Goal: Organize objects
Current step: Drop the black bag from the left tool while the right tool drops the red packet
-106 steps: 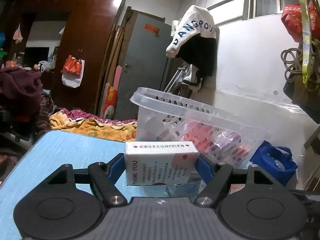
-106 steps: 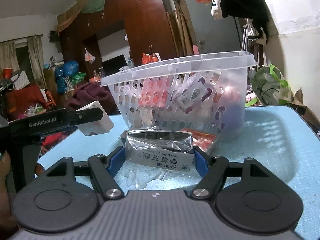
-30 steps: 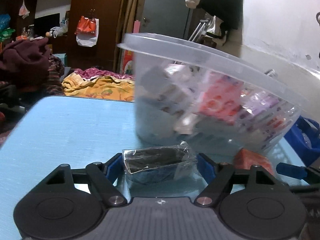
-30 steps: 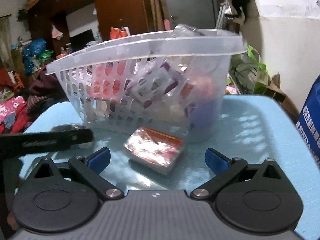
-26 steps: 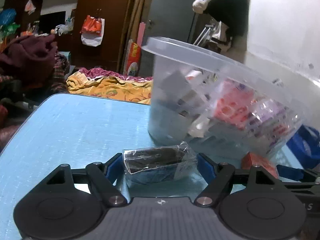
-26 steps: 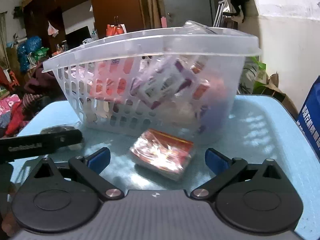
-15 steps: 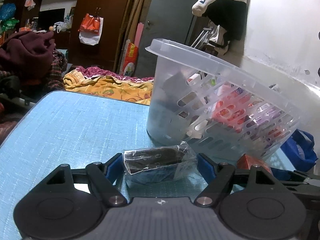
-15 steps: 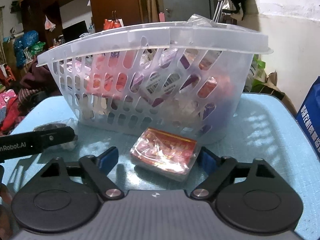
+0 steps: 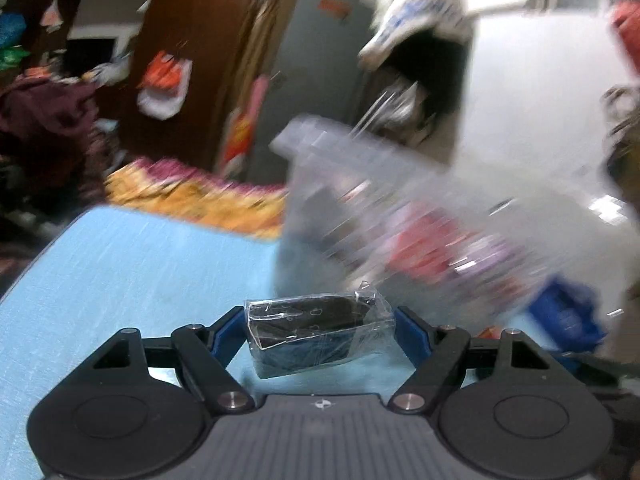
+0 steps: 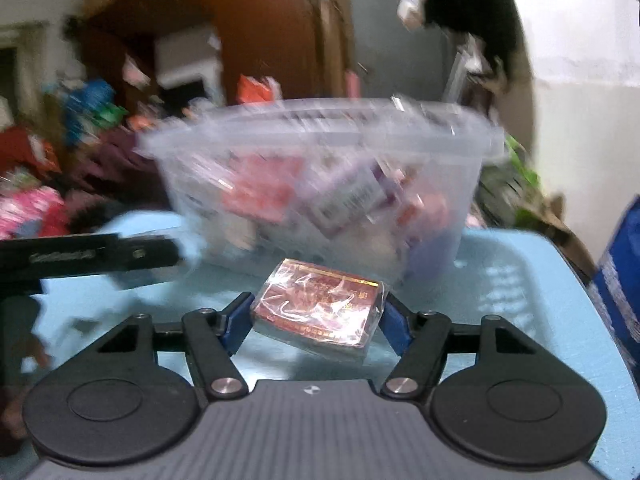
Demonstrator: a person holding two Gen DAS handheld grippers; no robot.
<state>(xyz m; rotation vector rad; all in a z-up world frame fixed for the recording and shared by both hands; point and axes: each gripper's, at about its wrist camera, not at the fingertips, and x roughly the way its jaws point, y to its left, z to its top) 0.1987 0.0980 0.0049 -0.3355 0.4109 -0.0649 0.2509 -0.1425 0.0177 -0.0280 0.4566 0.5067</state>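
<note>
Two hand-held grippers work a pale blue surface (image 10: 516,280) in front of a clear plastic basket (image 10: 320,184) already loaded with small packets. The left gripper (image 9: 320,330) is clamped on a dark packet in clear wrap (image 9: 318,330), its blue pads pressing both ends and the packet clear of the surface, with the basket just ahead and to the right near the far edge. The right gripper (image 10: 316,316) is closing its jaws around a red cellophane-wrapped box (image 10: 316,312); the blue pads appear to meet the box's short ends, though whether it has left the surface cannot be told. The box sits tilted, one corner lower, directly before the basket's near wall.

Both views are smeared by motion, and the left gripper shows as a dark bar at the left side of the right wrist view. For the deposit to go cleanly, each load likely needs to rise above the basket's rim before travelling forward, since the rim flares outward toward the grippers. The slick wrap on both items could slip, so a firm, level hold and a release only once over the basket's interior would seem the safer course.
</note>
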